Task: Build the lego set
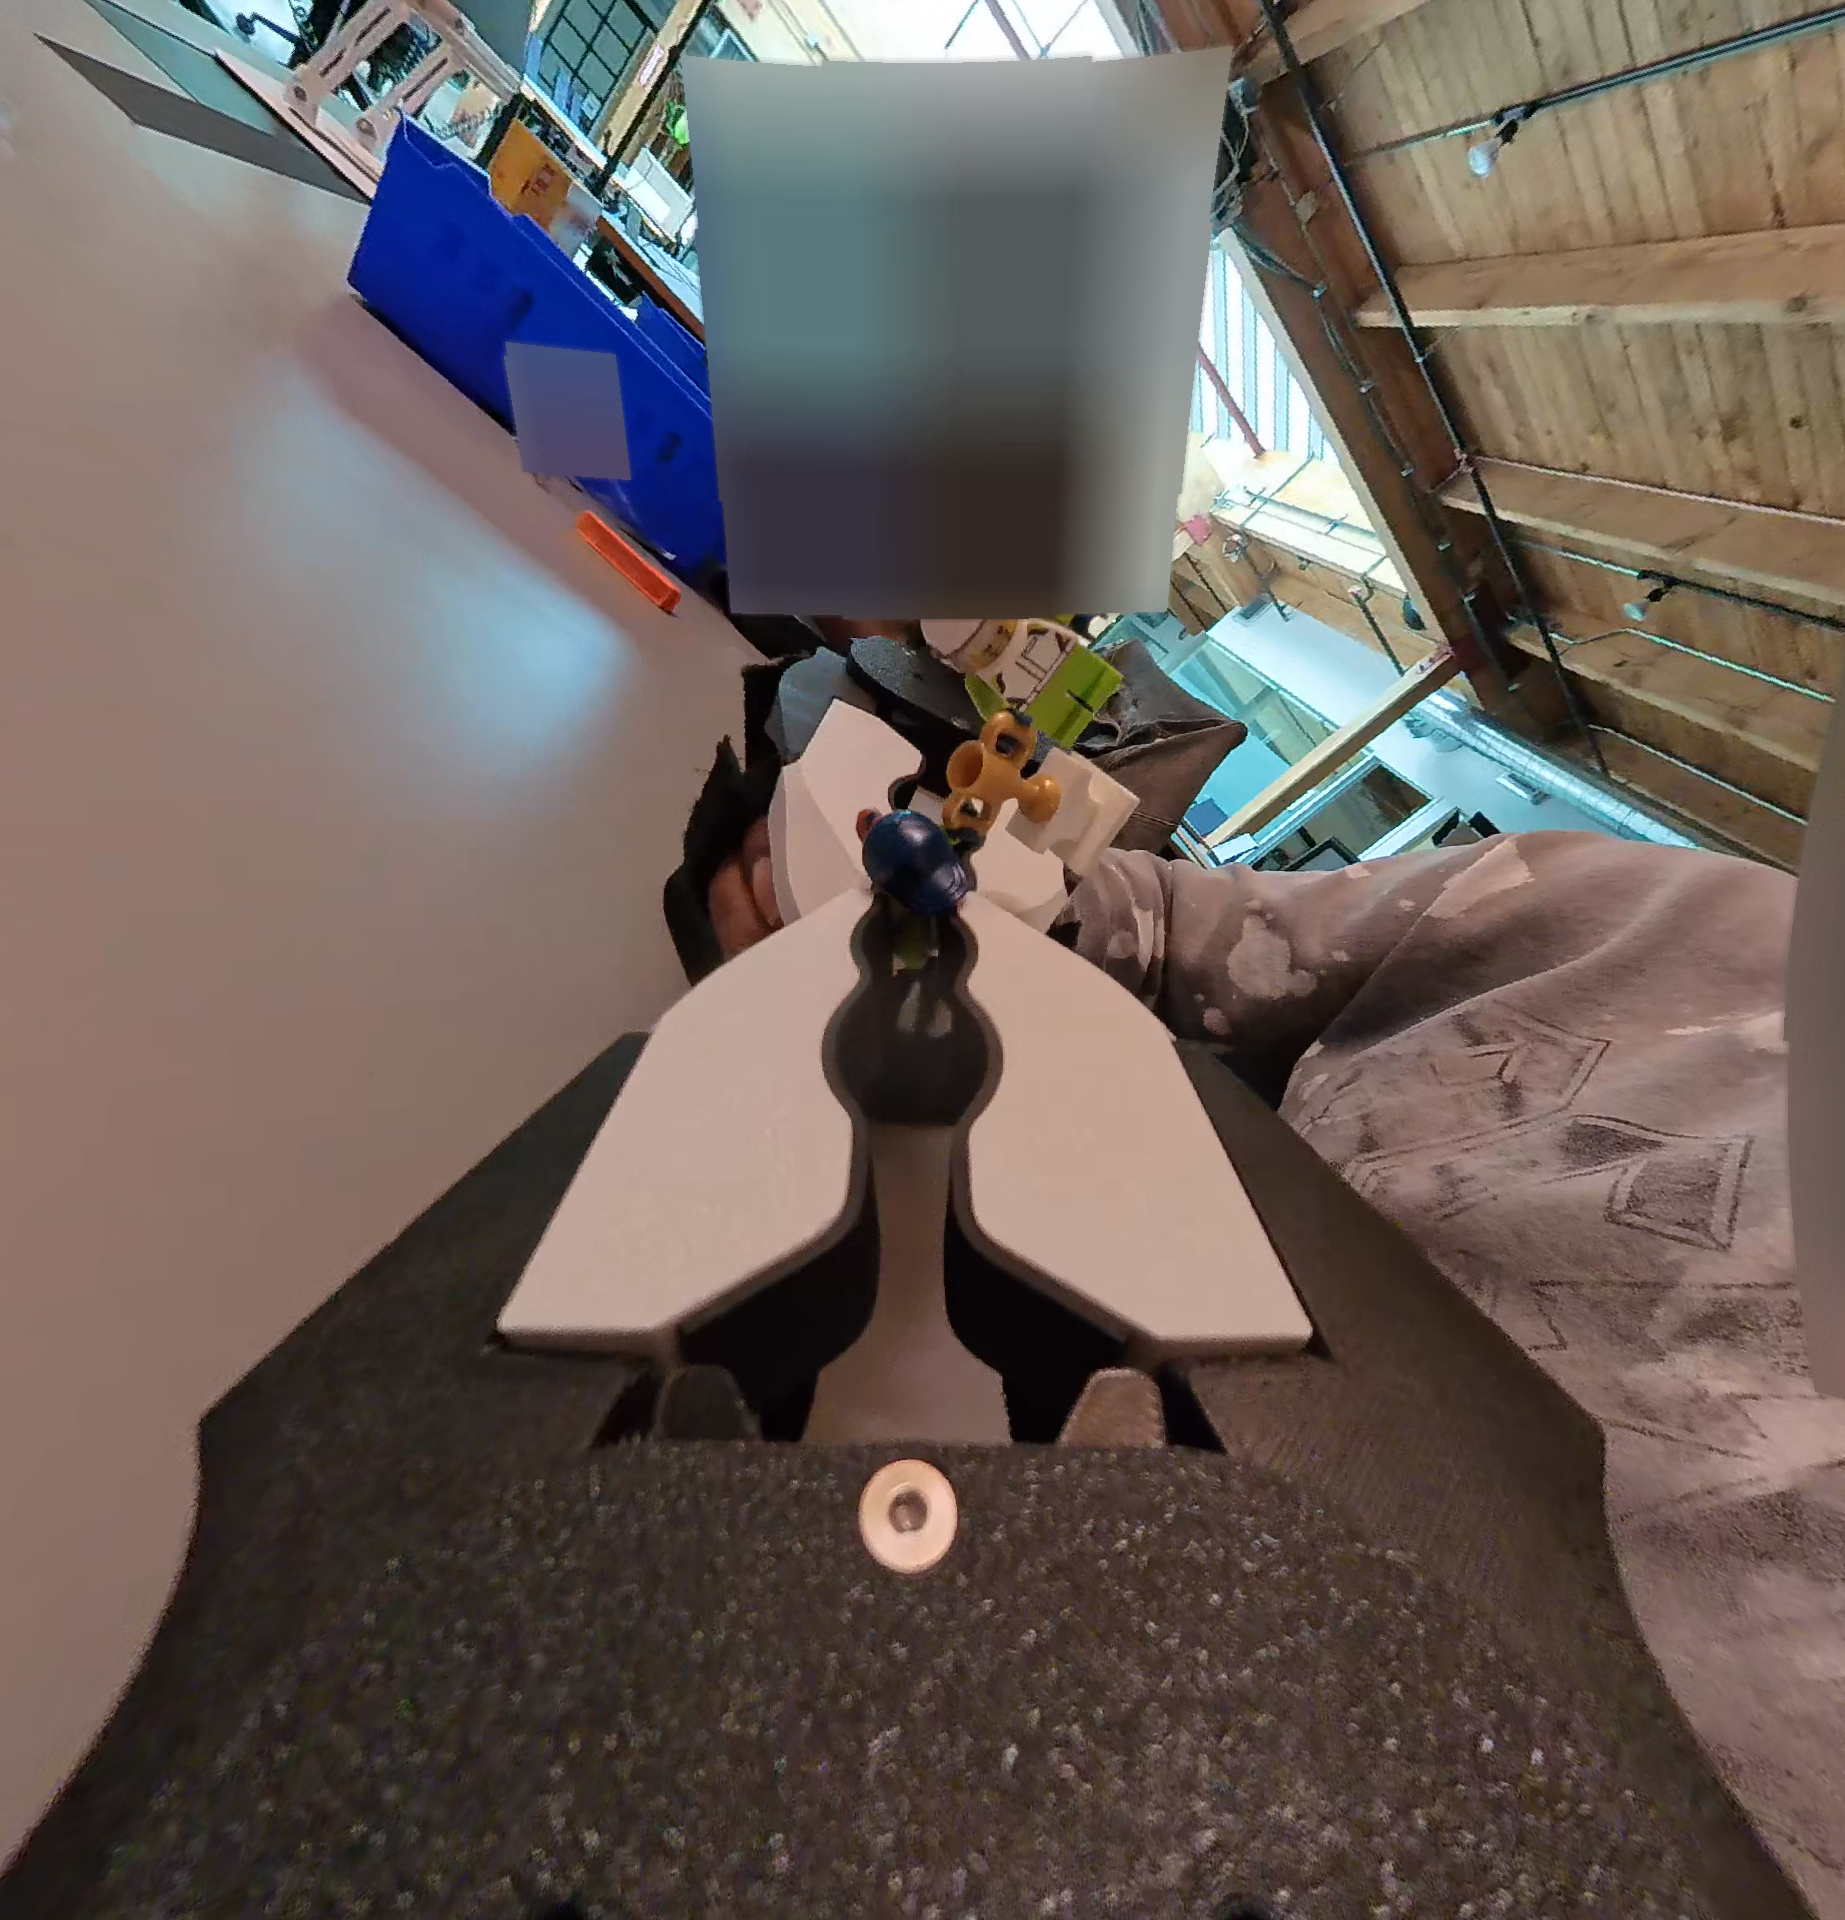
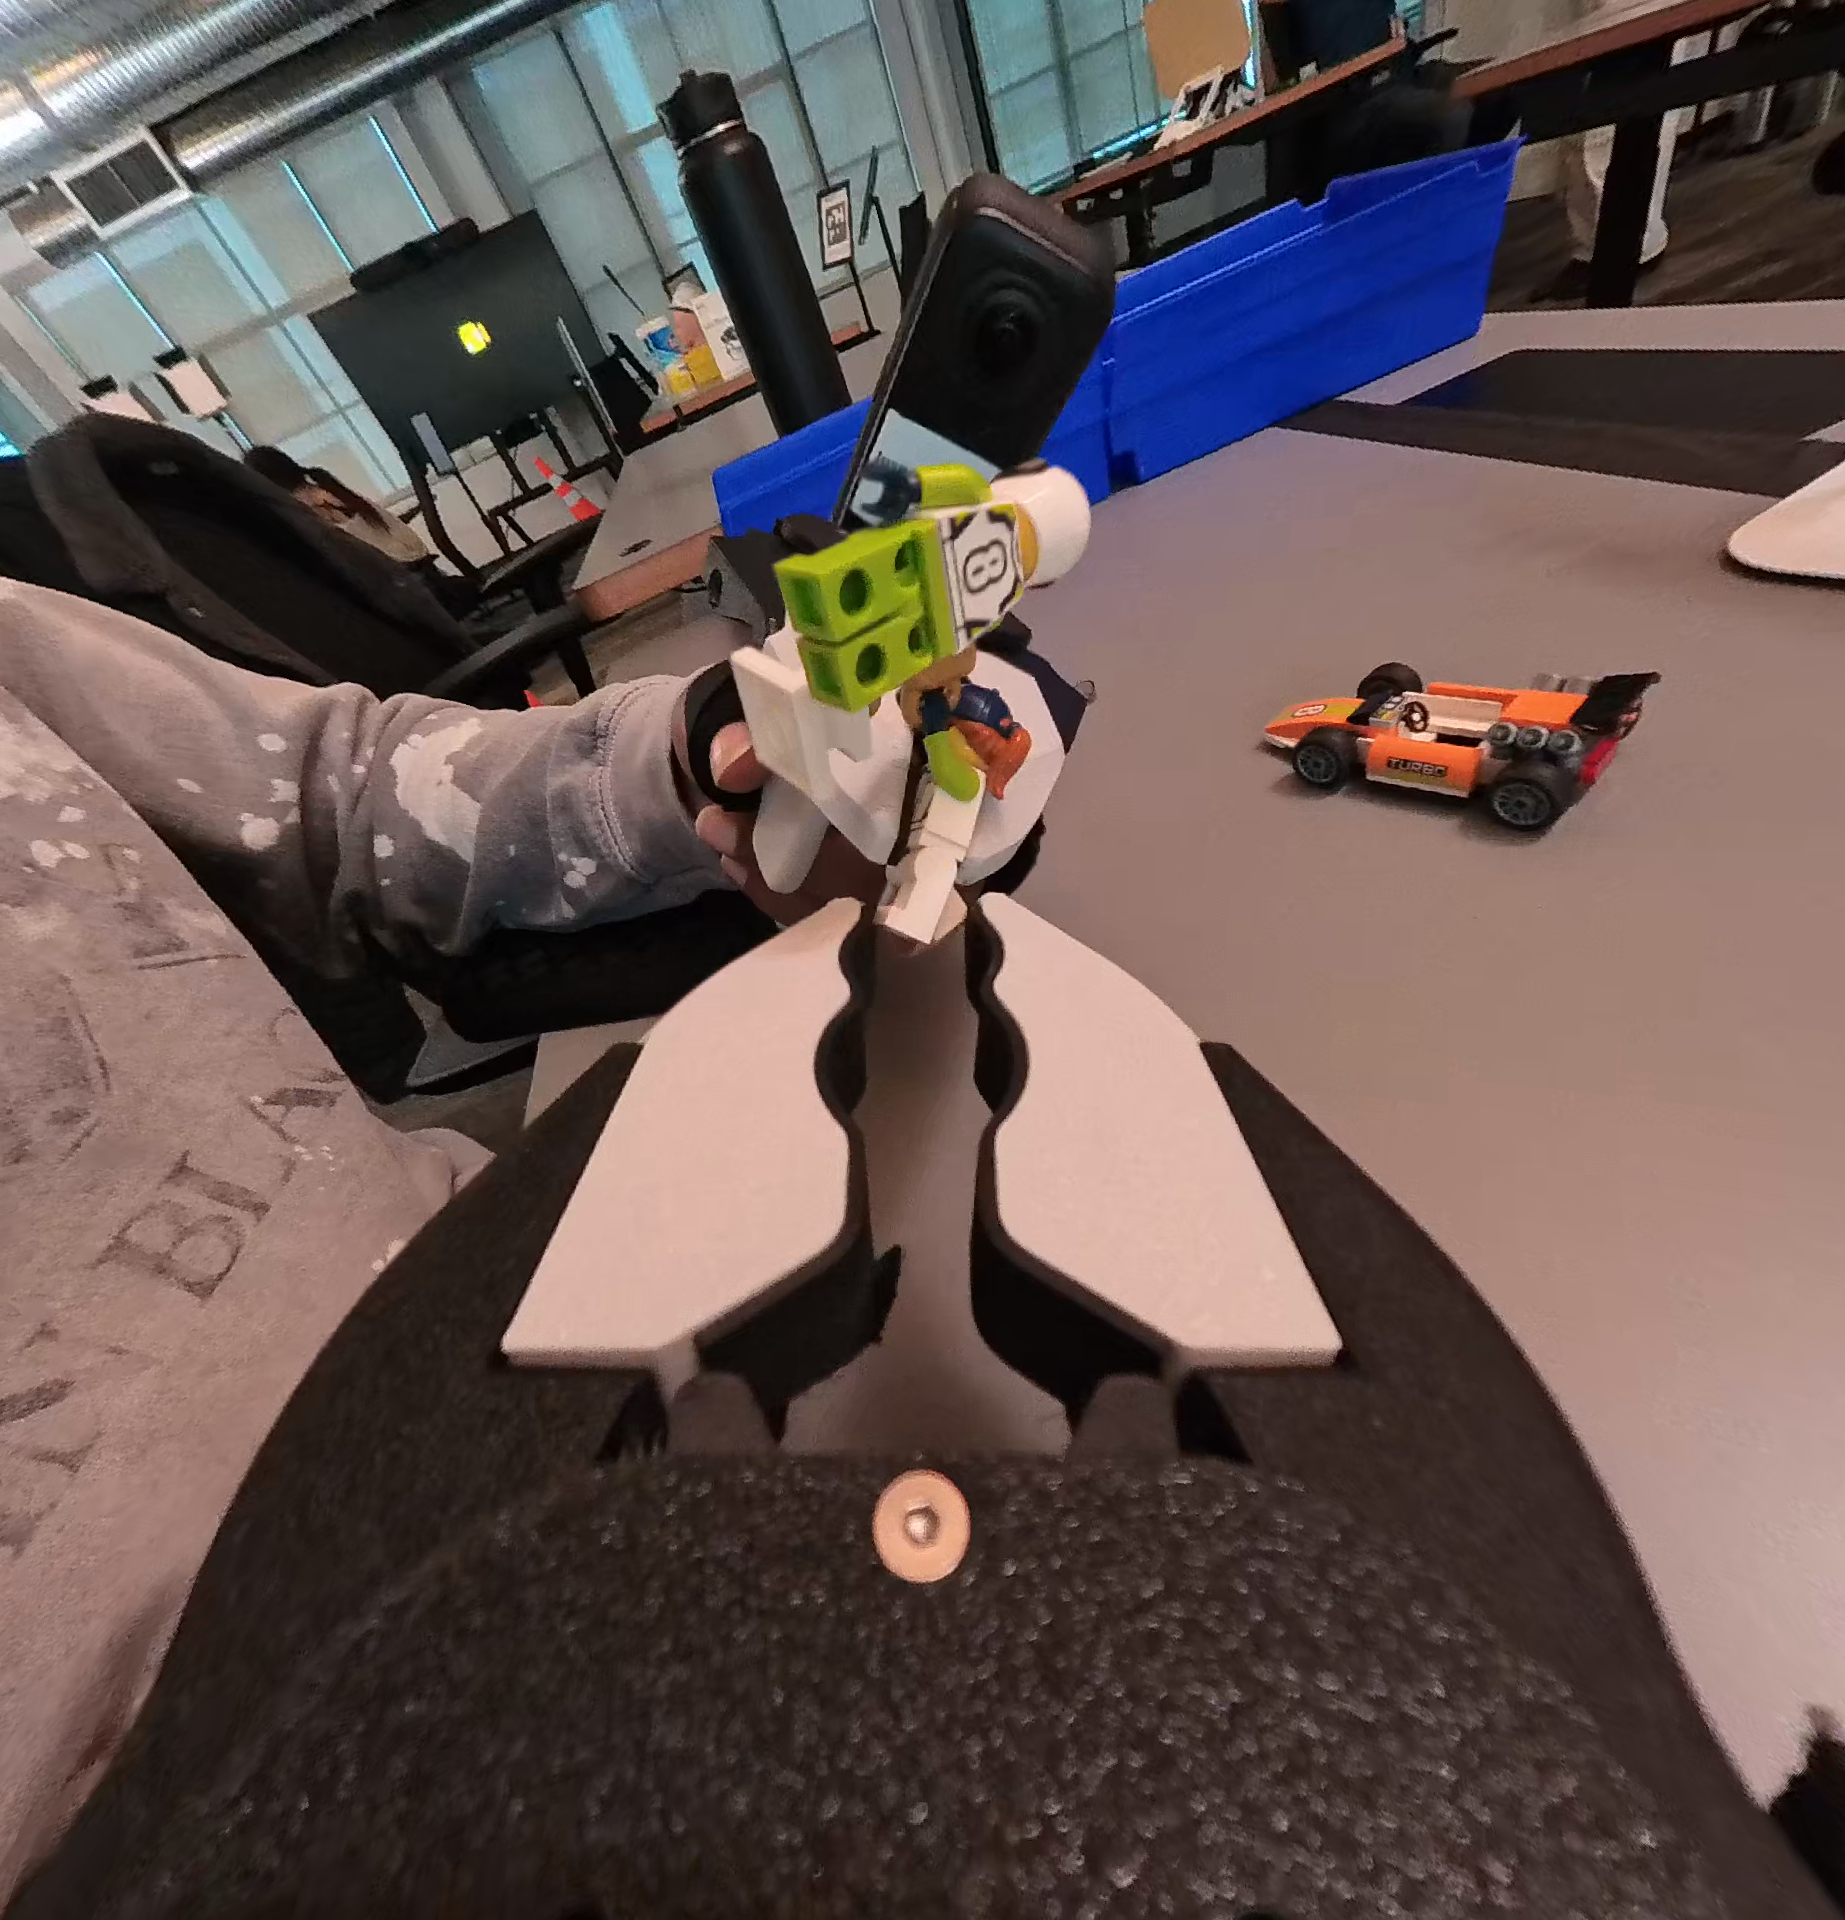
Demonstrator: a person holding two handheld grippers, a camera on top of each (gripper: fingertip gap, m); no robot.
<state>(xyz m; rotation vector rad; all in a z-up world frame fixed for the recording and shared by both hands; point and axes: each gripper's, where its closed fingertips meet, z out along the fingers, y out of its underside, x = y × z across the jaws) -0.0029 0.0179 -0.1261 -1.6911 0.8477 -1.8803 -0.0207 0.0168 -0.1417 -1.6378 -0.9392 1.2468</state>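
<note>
Grey tabletop [image 2: 1313, 1039] stretches out beside us in an open workshop, with blue bins [image 2: 1313, 301] along its far edge and a finished orange race car [image 2: 1458, 743] parked well away from our hands. We judge the car is built and the step in hand is the small figures, held up in the air between the two grippers.

Our left gripper [image 1: 913, 904] is closed almost fully; its fingers pinch the lower part of a small figure whose dark blue helmet [image 1: 916, 847] and gold trophy [image 1: 996, 779] stick out past the tips. In the right view that same figure [image 2: 959, 727] shows orange hair and a lime arm, gripped by the white fingers of the far gripper.

Our right gripper [image 2: 918, 925] stands part open, its jaws a moderate gap apart, with the white feet of the figure sitting just at the tips. We cannot tell whether the jaws actually press on them. A second figure [image 2: 985, 561], with white helmet and lime legs, hangs above, seemingly carried on the left gripper's side; how it is attached is hidden.

The left arm, in a speckled grey sleeve [image 2: 430, 790], reaches across from the body, wrist turned so its gripper faces the right one nearly head-on, tips almost meeting.

Next, we think, comes a fine alignment: the right jaws must close squarely on the legs while the left holds firm, or the piece will twist out.
</note>
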